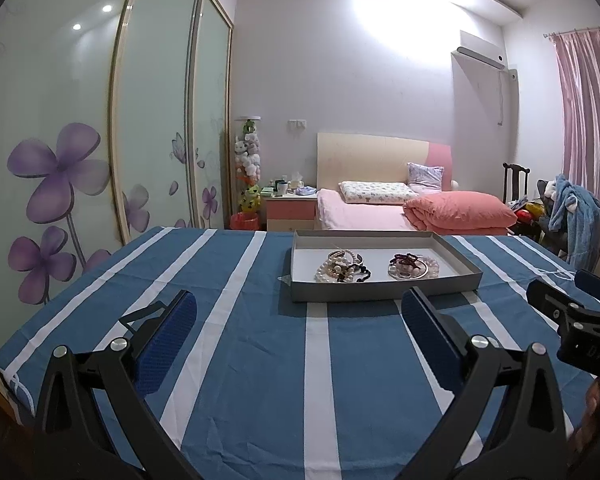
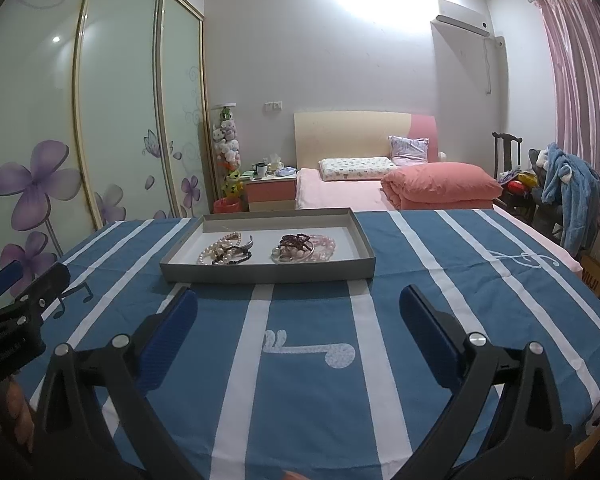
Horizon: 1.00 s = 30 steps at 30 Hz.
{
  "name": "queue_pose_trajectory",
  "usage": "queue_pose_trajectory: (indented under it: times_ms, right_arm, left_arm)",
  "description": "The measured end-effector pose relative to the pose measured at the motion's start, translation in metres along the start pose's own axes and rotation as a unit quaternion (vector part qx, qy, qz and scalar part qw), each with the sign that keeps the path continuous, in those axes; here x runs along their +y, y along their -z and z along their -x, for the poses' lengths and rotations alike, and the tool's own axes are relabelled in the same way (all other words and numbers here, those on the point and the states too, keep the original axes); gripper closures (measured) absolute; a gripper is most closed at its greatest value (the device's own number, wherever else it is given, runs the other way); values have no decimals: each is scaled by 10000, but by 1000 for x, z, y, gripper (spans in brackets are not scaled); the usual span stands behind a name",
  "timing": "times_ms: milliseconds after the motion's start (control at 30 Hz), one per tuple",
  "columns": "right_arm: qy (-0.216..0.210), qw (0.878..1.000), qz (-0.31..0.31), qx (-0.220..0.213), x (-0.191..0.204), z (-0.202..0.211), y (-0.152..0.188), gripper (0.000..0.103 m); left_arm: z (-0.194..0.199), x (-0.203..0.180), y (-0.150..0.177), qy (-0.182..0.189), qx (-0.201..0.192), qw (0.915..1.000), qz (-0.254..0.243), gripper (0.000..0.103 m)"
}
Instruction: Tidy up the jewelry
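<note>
A shallow grey tray (image 1: 384,291) (image 2: 268,272) lies on a table under a blue cloth with white stripes (image 1: 260,360) (image 2: 308,360). Inside it, a pile of pearl strands and dark beads (image 1: 342,267) (image 2: 225,254) sits on the left. A second pile of dark red beads, pink beads and silver bangles (image 1: 413,266) (image 2: 304,247) sits on the right. My left gripper (image 1: 299,304) is open and empty, short of the tray's near wall. My right gripper (image 2: 299,300) is also open and empty, just before the tray. Each gripper shows at the edge of the other's view.
Behind the table stands a bed (image 1: 364,212) with a folded pink quilt (image 1: 460,210). Sliding wardrobe doors with purple flowers (image 1: 100,140) run along the left. A chair draped in blue clothing (image 1: 572,216) and pink curtains (image 1: 592,112) are on the right.
</note>
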State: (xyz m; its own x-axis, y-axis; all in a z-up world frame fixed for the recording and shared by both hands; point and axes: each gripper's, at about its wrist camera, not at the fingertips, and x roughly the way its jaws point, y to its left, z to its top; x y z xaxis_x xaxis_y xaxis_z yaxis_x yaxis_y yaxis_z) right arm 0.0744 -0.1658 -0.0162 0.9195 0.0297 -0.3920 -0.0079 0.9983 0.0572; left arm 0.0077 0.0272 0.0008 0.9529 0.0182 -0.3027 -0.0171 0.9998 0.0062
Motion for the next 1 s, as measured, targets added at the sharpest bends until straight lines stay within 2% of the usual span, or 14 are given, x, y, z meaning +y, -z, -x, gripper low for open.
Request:
queue_pose_trajectory:
  times_ms: [1000]
  right_arm:
    - [-22, 10000, 15, 34, 3, -3, 2, 4]
  left_arm:
    - [-3, -5, 0, 56, 123, 9999, -8, 2]
